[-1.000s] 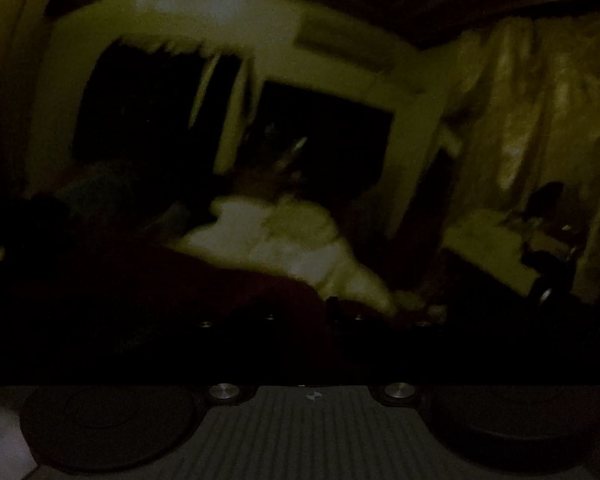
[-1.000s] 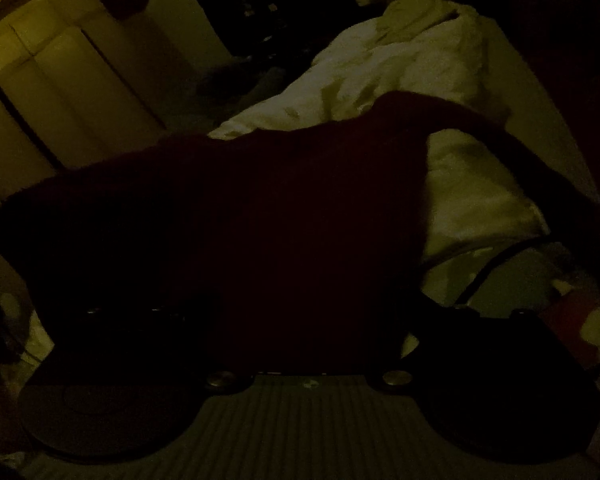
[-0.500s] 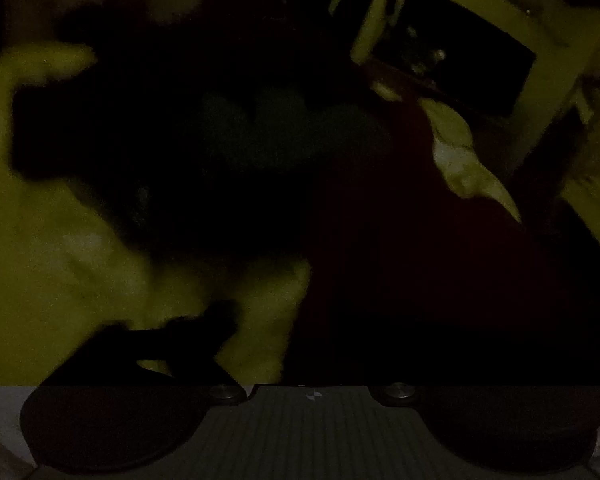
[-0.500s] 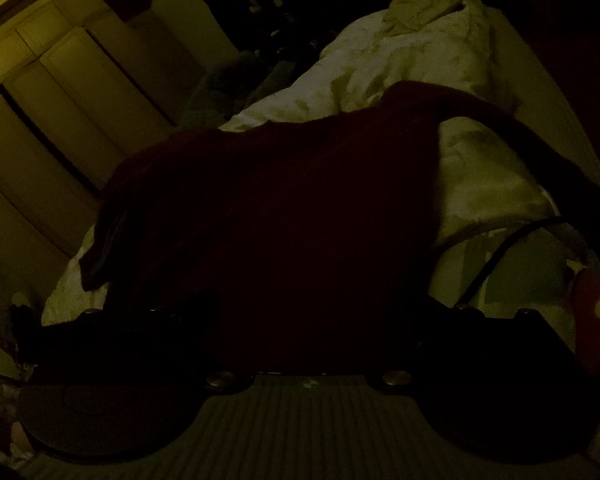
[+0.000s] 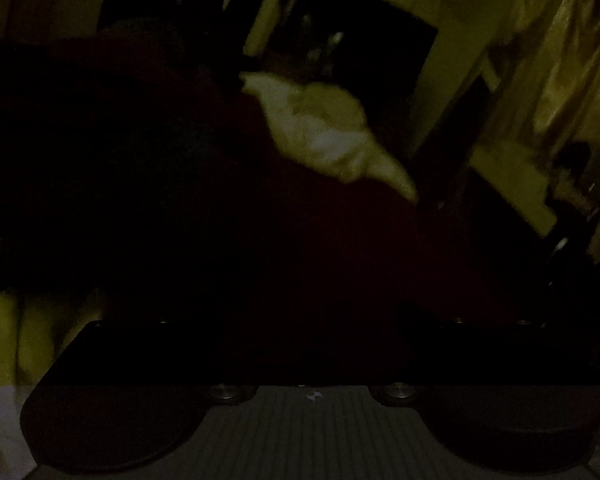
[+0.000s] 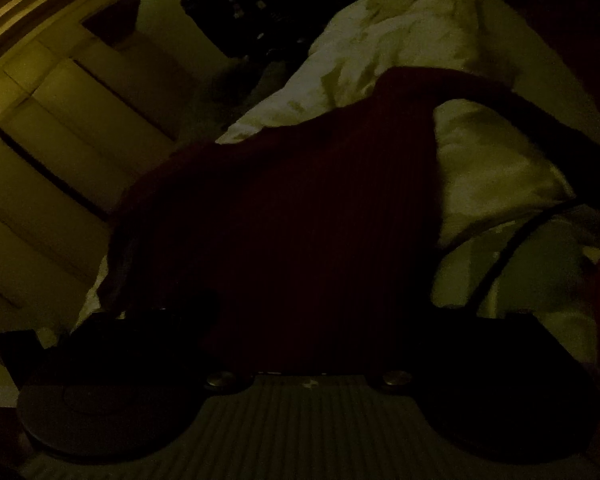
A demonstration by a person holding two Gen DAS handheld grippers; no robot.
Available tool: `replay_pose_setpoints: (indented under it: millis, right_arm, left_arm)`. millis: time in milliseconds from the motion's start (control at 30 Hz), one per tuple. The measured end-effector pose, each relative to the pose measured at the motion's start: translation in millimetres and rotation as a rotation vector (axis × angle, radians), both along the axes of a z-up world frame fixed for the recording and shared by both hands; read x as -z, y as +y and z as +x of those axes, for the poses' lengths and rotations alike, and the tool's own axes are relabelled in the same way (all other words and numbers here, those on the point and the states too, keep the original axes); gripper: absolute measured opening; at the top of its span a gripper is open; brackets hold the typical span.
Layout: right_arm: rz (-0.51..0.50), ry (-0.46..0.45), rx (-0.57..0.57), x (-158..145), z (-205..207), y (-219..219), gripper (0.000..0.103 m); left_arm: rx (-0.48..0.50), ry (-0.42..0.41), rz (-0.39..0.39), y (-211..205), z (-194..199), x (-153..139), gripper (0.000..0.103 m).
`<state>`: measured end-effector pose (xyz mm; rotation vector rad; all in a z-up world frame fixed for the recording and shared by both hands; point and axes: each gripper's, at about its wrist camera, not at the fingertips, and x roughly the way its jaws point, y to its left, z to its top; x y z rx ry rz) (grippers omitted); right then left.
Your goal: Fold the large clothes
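garment: dark maroon ribbed garment (image 6: 312, 208), draped over the white bedding (image 6: 412, 52), running right up to both grippers
left gripper (image 5: 308, 344): way too dark, can't tell the jaws
right gripper (image 6: 308, 336): cloth covers it, can't tell either

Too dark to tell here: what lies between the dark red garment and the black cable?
Pale bedding, seen in the right wrist view, fills the gap between the garment and the cable.
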<state>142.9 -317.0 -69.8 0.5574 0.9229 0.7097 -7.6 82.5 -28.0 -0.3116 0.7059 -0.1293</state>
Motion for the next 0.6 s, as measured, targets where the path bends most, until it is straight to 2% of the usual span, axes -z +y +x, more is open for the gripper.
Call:
replay_pose_setpoints:
  millis: [67,100,167,300,400,500,600]
  right_arm:
    - [-0.007,0.016,0.019,2,-3,-8,0.045]
    - [0.008,0.034,0.025,4,-5,-13,0.039]
    - [0.052,0.078,0.043,8,-9,-26,0.010]
    - [0.097,0.071,0.108,-3,-24,-50,0.010]
    - [0.081,0.052,0.135,-16,-28,-57,0.009]
    - [0.006,0.016,0.123,-21,-28,-55,0.009]
    - [-0.013,0.090,0.145,6,-23,-55,0.010]
  left_arm:
    - [-0.020,0.048,0.020,1,7,13,0.103]
    - [-0.024,0.053,0.018,3,9,17,0.103]
    - [-0.025,0.047,0.002,7,9,19,0.103]
    - [-0.028,0.050,-0.012,13,11,18,0.103]
    - [-0.033,0.050,0.001,8,8,18,0.103]
    - [-0.041,0.053,0.047,5,1,22,0.103]
    - [-0.008,0.047,0.141,-3,-1,34,0.103]
